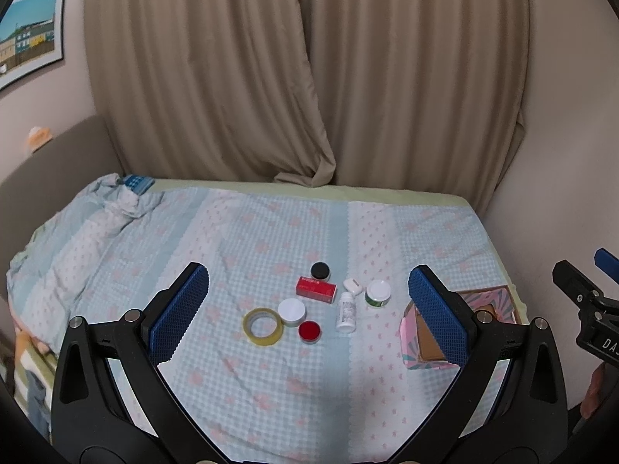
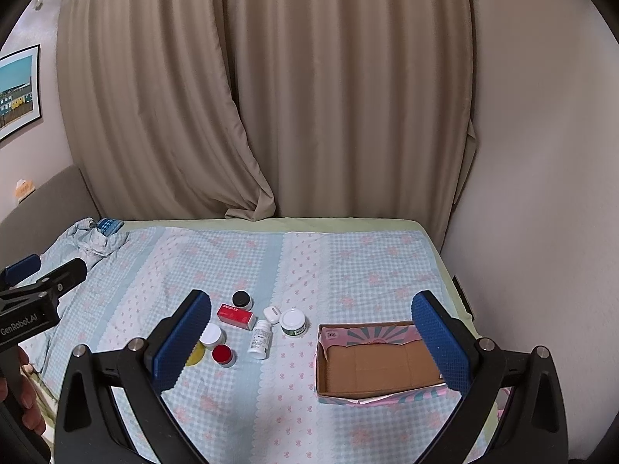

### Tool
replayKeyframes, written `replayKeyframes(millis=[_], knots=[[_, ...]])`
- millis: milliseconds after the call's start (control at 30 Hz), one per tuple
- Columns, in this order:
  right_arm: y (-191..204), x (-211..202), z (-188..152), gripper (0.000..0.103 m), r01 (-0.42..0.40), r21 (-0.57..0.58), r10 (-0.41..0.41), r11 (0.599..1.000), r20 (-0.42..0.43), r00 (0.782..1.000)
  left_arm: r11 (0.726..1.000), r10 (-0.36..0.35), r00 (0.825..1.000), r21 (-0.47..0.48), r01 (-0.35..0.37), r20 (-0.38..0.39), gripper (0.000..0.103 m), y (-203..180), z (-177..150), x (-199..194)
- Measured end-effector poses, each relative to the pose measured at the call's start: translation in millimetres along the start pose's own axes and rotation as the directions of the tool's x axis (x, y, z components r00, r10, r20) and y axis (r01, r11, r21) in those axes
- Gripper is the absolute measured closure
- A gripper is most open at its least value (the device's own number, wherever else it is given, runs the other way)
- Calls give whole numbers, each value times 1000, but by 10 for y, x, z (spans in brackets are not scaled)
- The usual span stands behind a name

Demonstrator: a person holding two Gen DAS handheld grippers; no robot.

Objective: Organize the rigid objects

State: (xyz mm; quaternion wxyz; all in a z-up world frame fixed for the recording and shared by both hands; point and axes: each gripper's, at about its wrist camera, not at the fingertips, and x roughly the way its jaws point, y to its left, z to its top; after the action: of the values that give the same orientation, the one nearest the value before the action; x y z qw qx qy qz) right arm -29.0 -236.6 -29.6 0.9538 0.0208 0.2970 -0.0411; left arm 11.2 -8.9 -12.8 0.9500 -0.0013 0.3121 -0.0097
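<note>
Covering nearly the whole lower part of both views, the bed [image 2: 348, 263] carries a checked light-blue sheet with pink flowers, and beige curtains [image 2: 271, 96] hang behind it. On the right side of the bed lies an open cardboard box [image 2: 371, 363] with pink and teal outside walls; its brown inside shows nothing in it.

Both tools hover above the near edge of the bed. The left tool [image 1: 309, 309] has its blue pads wide apart and grips nothing. The right tool [image 2: 309, 344] is also spread wide and carries nothing.

The small objects sit together in a group left of the box, on the middle of the sheet. A ring of yellow tape [image 1: 263, 326] lies flat at the left. Behind it a red carton [image 1: 316, 289] lies on its side, and a white bottle [image 1: 346, 312] lies tilted beside it. Around them stand a white-lidded jar [image 1: 292, 311], a green jar with a white lid [image 1: 378, 292], a black-capped jar [image 1: 320, 271] and a red-capped jar [image 1: 309, 331]. A small white case [image 1: 353, 284] rests between the carton and the green jar.
</note>
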Motion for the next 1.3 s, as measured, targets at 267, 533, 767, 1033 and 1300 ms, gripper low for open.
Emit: replayKeyframes(millis=[267, 533, 767, 1033, 1300], knots=[[-12, 204, 37, 0, -46, -21, 45, 999, -30, 999, 999, 51, 996, 3, -51, -77, 1, 79, -119, 159], [147, 645, -103, 0, -51, 20, 53, 998, -95, 994, 999, 45, 984, 14, -43, -173, 1, 508, -406, 583], [581, 1121, -213, 0, -17, 64, 29, 998, -197, 980, 997, 5, 961, 70, 15, -278, 1, 1049, -585, 1221], [1036, 1822, -405, 0, 39, 145, 6, 989, -294, 956, 987, -79, 911, 94, 127, -405, 1, 1499, -931, 2227], [1302, 2764, -745, 0, 69, 154, 0, 986, -410, 912, 980, -101, 846, 95, 175, -523, 1, 1597, -1653, 3334]])
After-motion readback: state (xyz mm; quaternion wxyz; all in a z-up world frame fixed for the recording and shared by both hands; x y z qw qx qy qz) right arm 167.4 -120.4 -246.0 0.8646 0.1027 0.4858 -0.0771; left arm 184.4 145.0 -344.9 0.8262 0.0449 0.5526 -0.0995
